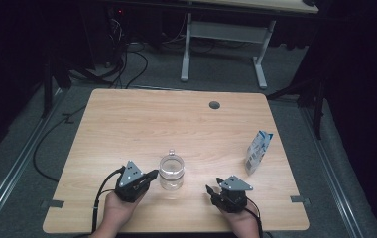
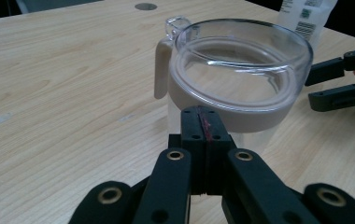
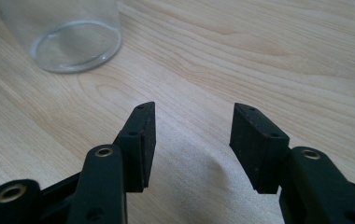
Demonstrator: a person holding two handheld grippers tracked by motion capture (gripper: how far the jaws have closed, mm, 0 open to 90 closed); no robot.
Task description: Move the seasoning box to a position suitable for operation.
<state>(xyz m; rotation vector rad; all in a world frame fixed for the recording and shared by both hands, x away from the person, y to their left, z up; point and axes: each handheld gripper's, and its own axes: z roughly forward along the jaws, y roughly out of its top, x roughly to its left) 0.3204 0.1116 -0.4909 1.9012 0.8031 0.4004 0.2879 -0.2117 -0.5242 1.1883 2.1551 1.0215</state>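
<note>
- Left gripper (image 1: 149, 176) sits right beside the clear jar (image 1: 170, 172), and in the left gripper view its 2 jaws are pressed flat together with nothing between them, their tips (image 2: 202, 122) just at the jar's near side.
- That jar (image 2: 234, 74) stands upright near the front middle of the table (image 1: 142, 119), its clear lid resting in a beige collar with a latch tab at the left.
- Right gripper (image 1: 211, 192) waits near the jar's other side, not touching; its jaws stand well apart and hold nothing, with the jar's glass base (image 3: 75, 44) up ahead of them.
- Looks like you're about to work the lid, so bring the right gripper in low and clamp the glass body first; an unsteadied jar will likely slide on this smooth wood.
- Then open the left jaws and take the lid rim squarely, not the slick glass.
- Keep your pull straight up, gently.
- Blue-and-white carton (image 1: 257, 151) stands well off to the right, out of your way.
</note>
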